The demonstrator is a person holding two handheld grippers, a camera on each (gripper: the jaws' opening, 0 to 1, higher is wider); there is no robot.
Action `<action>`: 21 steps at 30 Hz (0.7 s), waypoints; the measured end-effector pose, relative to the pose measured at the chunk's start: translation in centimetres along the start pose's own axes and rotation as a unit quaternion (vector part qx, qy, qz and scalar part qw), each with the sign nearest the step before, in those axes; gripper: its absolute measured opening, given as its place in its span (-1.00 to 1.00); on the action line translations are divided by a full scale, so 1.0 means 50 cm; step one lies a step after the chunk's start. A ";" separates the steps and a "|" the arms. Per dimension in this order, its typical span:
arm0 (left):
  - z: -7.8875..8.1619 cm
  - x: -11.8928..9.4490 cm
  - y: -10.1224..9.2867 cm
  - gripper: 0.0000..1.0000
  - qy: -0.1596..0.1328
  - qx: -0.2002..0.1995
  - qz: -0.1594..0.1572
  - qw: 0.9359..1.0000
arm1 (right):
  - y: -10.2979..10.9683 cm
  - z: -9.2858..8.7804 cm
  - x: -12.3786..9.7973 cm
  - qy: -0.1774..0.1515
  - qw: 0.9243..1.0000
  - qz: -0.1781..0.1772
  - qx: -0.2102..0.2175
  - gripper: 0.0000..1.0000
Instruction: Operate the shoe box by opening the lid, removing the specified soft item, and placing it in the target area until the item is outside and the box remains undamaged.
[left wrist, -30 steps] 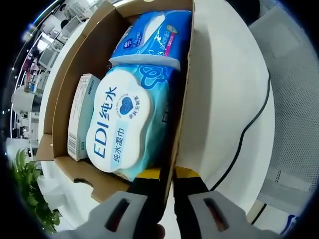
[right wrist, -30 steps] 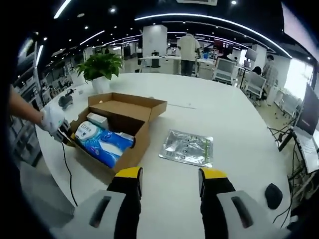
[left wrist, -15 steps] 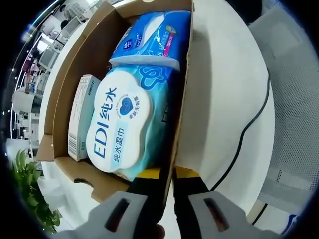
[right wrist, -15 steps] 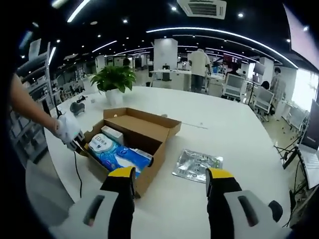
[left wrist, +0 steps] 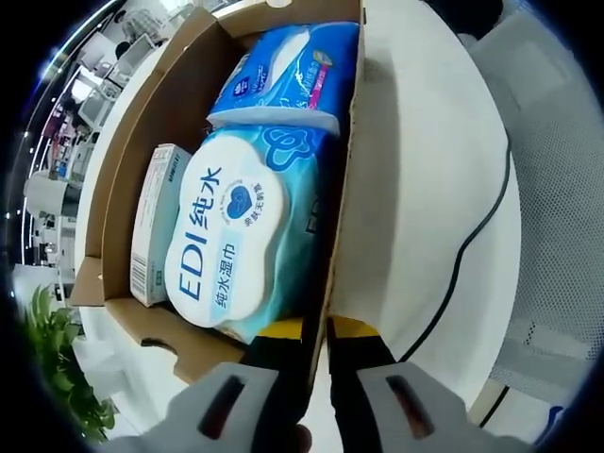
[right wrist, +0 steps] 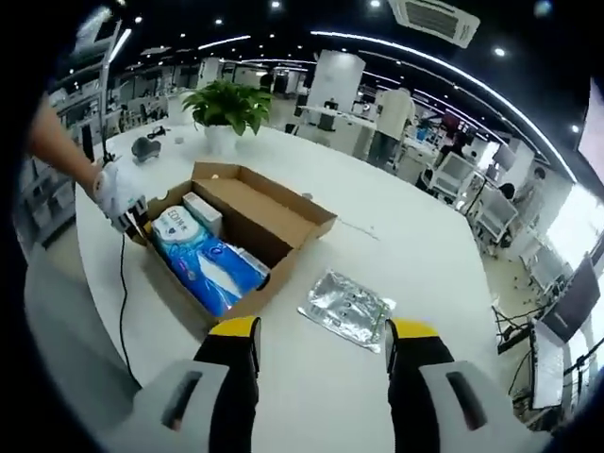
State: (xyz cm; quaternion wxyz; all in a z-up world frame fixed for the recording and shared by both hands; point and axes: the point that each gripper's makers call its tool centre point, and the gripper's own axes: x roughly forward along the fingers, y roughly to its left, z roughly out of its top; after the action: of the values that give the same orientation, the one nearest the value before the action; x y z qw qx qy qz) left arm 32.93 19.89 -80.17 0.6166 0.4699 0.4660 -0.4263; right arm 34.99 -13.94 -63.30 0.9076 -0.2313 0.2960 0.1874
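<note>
In the left gripper view a plant (left wrist: 52, 363) shows at the lower left edge. Next comes the open cardboard shoe box (left wrist: 132, 142), its long axis running up the view away from the camera. Inside, a slim white carton (left wrist: 151, 222) stands on its edge against the left wall. Beside it lies the wet-wipe pack (left wrist: 236, 236), a soft, glossy, pale blue pouch with a rounded white lid flap printed with "EDI"; its long axis follows the box's length. Beyond it lies a second soft blue packet (left wrist: 288, 71). The left gripper (left wrist: 317, 332) has its yellow-tipped jaws pressed together on the box's near right wall, one inside and one outside. To the right, a black cable (left wrist: 472, 245) curves over the smooth white table (left wrist: 425, 142).

In the right gripper view a gloved hand (right wrist: 115, 192) holds the left gripper at the box's (right wrist: 274, 212) left end; the lid lies folded back flat. The wipe pack (right wrist: 175, 228) lies inside, near that end. A crinkled silver foil bag (right wrist: 347, 309) lies flat on the table, right of the box and apart from it. The right gripper (right wrist: 319, 335) hangs above the table with jaws spread wide, holding nothing.
</note>
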 end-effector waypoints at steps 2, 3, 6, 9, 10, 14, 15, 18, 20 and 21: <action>0.000 -0.001 -0.001 -0.87 0.000 0.001 0.001 1.000 | 0.003 0.006 0.000 0.005 1.000 0.008 -0.004 0.03; 0.000 -0.001 -0.001 -0.87 0.000 0.000 0.002 1.000 | 0.002 0.013 0.000 0.001 1.000 0.009 -0.007 0.03; 0.001 -0.001 -0.001 -0.87 0.000 0.001 0.001 1.000 | 0.012 0.038 -0.001 -0.015 0.999 0.031 0.002 0.02; 0.001 -0.001 -0.001 -0.87 0.000 0.002 -0.001 1.000 | 0.039 0.059 -0.002 -0.024 0.997 0.074 -0.009 -0.15; 0.001 -0.001 -0.001 -0.88 0.000 0.002 -0.001 1.000 | 0.044 0.063 -0.001 -0.021 0.996 0.080 -0.017 -0.18; 0.001 -0.001 -0.001 -0.88 0.000 0.002 -0.002 1.000 | 0.052 0.094 -0.003 -0.032 0.995 0.089 -0.034 -0.14; 0.000 0.000 0.000 -0.88 0.000 0.003 -0.001 1.000 | 0.055 0.099 -0.002 -0.035 0.995 0.093 -0.034 -0.13; 0.001 0.000 0.000 -0.88 0.000 0.003 -0.001 1.000 | 0.067 0.107 0.005 -0.034 0.993 0.105 -0.045 -0.13; 0.001 0.000 0.000 -0.88 0.000 0.004 -0.001 1.000 | 0.079 0.110 0.009 -0.028 0.990 0.120 -0.066 -0.13; 0.001 0.000 -0.001 -0.88 0.000 0.004 -0.001 1.000 | 0.087 0.112 0.010 -0.023 0.989 0.128 -0.076 -0.13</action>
State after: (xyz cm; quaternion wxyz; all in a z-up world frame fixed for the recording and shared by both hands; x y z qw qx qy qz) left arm 32.91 19.82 -80.17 0.6145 0.4716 0.4648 -0.4288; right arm 35.83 -7.29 -60.94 0.8625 -0.2553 0.2868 0.3295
